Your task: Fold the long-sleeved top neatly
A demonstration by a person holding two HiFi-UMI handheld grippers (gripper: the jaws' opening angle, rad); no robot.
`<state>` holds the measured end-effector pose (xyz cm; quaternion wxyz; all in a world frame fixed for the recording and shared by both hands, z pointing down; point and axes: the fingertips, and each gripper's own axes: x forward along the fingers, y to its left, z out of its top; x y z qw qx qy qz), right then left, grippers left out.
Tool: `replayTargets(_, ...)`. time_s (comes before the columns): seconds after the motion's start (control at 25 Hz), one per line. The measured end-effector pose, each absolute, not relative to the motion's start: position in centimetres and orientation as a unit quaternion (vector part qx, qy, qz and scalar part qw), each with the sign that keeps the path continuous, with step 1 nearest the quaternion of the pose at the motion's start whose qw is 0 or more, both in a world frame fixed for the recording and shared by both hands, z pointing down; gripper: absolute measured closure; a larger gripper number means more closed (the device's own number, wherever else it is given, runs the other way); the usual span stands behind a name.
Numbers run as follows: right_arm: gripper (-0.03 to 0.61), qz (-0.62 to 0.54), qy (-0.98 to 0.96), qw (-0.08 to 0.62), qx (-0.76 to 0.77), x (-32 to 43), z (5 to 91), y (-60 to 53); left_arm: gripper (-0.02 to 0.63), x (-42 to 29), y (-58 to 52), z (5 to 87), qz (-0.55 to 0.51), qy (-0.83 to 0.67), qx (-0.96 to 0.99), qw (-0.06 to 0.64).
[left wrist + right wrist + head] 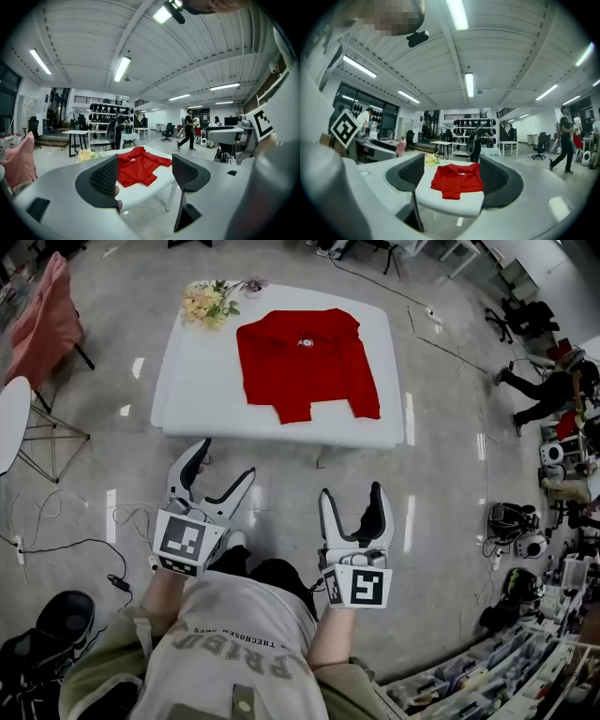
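Observation:
A red long-sleeved top (305, 362) lies folded into a rough rectangle on the white table (187, 404), collar away from me; it also shows as the top (138, 164) and the top (458, 180). My left gripper (227, 463) hangs over the floor short of the table's near edge, jaws wide apart and empty. My right gripper (351, 491) is beside it, also short of the table, open with nothing between its fingers. In both gripper views the top sits well beyond the fingertips.
A bunch of pale flowers (210, 302) lies at the table's far left corner. A pink-draped chair (42, 320) and a round side table (11, 418) stand to the left. Cables (56, 531) trail on the floor. Cluttered shelves (497, 671) line the right.

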<state>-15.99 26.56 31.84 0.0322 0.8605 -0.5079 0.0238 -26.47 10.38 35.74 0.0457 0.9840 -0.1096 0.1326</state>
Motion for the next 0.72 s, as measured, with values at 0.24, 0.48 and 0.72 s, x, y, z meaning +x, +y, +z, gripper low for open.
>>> replayTargets(0.24, 0.221, 0.037, -0.505, 0.043, 0.861, -14.1, 32.9, 25.2, 0.275, -24.6, 9.6, 38.0, 0.156, -0.099, 0.982, 0.050)
replayTargets(0.48, 0.221, 0.040, -0.524, 0.048, 0.849, -10.2, 34.4, 23.4, 0.275, -22.1, 7.8, 39.4, 0.161, -0.129, 0.977, 0.057)
replayTargets(0.72, 0.221, 0.033, -0.555, 0.048, 0.830, -4.7, 35.2, 21.9, 0.275, -18.2, 6.7, 40.3, 0.163, -0.170, 0.970, 0.057)
